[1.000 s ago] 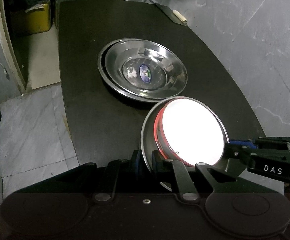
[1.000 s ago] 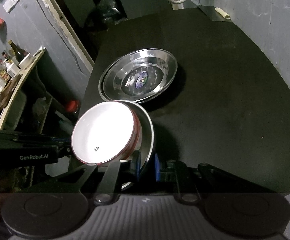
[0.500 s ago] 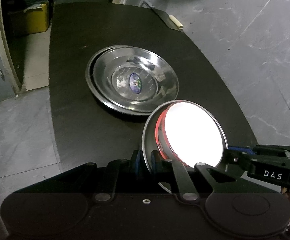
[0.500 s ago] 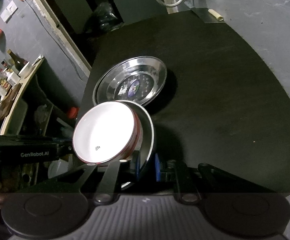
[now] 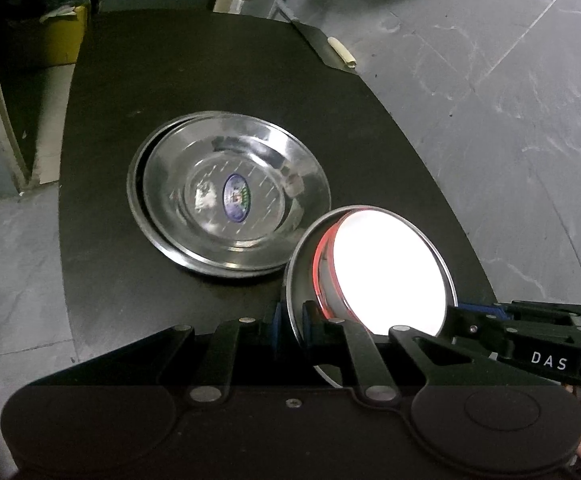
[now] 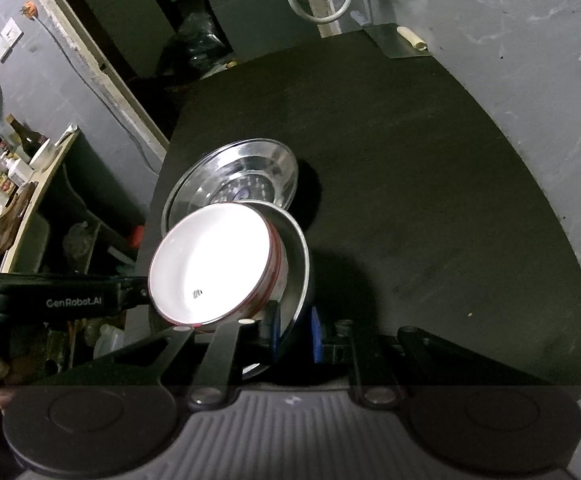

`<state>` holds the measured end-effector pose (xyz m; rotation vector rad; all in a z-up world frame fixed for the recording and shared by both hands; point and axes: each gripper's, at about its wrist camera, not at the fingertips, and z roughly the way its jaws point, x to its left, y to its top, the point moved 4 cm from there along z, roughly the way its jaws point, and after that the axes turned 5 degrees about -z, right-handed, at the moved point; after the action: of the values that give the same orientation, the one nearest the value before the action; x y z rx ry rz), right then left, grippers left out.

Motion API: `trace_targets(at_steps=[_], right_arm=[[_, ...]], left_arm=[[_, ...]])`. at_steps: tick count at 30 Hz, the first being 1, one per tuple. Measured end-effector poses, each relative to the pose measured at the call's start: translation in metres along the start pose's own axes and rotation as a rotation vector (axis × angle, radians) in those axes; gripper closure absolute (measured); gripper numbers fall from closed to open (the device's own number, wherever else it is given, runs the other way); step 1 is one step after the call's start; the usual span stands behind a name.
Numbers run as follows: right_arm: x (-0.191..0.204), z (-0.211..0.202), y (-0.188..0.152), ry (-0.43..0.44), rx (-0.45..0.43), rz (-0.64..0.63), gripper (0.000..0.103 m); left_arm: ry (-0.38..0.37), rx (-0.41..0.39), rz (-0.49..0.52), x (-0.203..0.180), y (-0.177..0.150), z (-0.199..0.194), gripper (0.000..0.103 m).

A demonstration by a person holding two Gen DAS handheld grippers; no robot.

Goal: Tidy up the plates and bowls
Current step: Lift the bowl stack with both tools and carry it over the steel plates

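A steel bowl (image 5: 300, 280) with a white, red-rimmed bowl (image 5: 386, 268) nested in it hangs tilted over the near part of the black table (image 5: 170, 80). My left gripper (image 5: 290, 320) is shut on the steel rim at its left side. The right gripper (image 5: 530, 344) grips the opposite side. In the right wrist view my right gripper (image 6: 294, 332) is shut on the steel bowl's (image 6: 300, 264) rim, the white bowl (image 6: 210, 268) faces me, and the left gripper (image 6: 70, 300) reaches in from the left. A stack of steel plates (image 5: 230, 196) (image 6: 250, 164) lies just beyond.
A small cream roll (image 5: 342, 52) lies at the table's far corner. A yellow box (image 5: 58, 36) stands on the floor at the far left. A shelf with bottles (image 6: 22, 152) runs along the left. The table's right half (image 6: 430, 200) is bare black surface.
Both grippers have carried the nested bowls together toward the plate stack; the held bowls now overlap the stack's near edge in both views.
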<state>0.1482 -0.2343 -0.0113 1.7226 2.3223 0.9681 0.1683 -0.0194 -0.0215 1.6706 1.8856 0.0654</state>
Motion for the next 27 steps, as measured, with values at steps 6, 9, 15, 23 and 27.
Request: trace_targets(at_steps=[6,9,15,23,27], right_arm=[[-0.01,0.002,0.017,0.011,-0.005,-0.007,0.085],[-0.014,0.006,0.027,0.018,-0.006,-0.018,0.084],[-0.018,0.012,0.042,0.032,-0.002,-0.038,0.084],[-0.024,0.018,0.059,0.044,-0.003,-0.054,0.084],[-0.025,0.022,0.066,0.051,-0.002,-0.065,0.084]], left_arm=[[0.003,-0.015,-0.014,-0.004,0.016,0.007,0.094],[0.007,-0.024,-0.027,-0.004,0.024,0.009,0.094],[0.021,-0.04,-0.049,-0.005,0.039,0.016,0.095],[0.028,-0.059,-0.073,-0.005,0.053,0.022,0.095],[0.033,-0.07,-0.081,-0.006,0.058,0.023,0.095]])
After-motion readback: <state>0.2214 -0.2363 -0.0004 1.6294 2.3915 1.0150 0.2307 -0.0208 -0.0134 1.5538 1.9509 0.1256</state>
